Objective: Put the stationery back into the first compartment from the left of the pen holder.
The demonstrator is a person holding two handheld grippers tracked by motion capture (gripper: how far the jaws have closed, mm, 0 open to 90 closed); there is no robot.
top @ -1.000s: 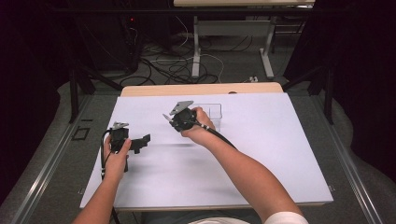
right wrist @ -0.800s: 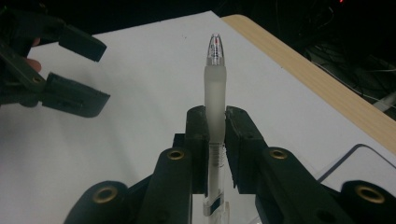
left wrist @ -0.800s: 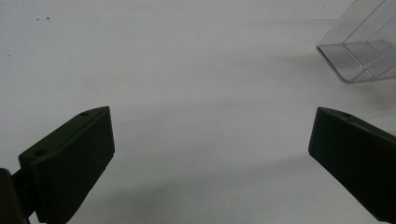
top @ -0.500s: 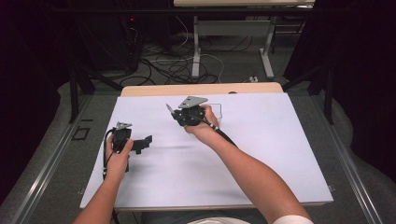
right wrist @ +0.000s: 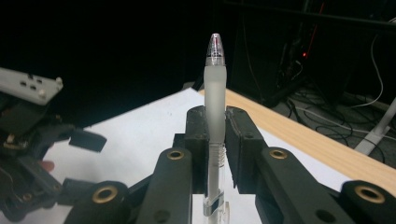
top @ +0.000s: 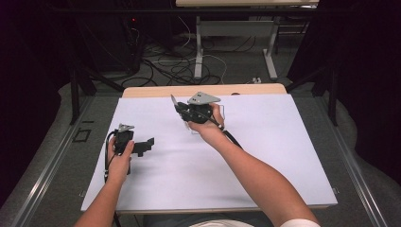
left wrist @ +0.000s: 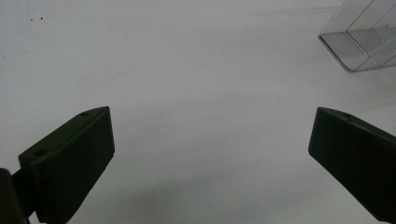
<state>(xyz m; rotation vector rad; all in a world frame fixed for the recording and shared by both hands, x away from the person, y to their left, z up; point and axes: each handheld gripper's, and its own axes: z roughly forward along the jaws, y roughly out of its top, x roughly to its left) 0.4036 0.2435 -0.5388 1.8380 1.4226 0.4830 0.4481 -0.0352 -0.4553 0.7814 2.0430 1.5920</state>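
Frosted, translucent plastic forms the barrel of a pen (right wrist: 215,98) that the right claw (right wrist: 215,135) clamps between its two black jaws; the pen stands along the jaws with its clear, pointed tip rising past them, and a spring shows inside the barrel just below the grip. In the high view the right claw (top: 182,109) is held above the far middle of the desk (top: 265,156), a little short of the far edge, with the pen (top: 173,101) sticking out of it as a thin pale sliver toward the far left. A white sheet covers most of the desk, and bare wood shows along its far edge. Just beneath the right hand (top: 208,126) a clear plastic box (top: 225,112) lies on the white sheet; in the left gripper view its corner (left wrist: 362,39) shows as transparent walls with an inner divider. The left claw (top: 142,145) hovers low near the left edge of the desk, about midway along it, well apart from the right one. Its jaws stand wide, with nothing but white sheet between them, and they point toward the box.
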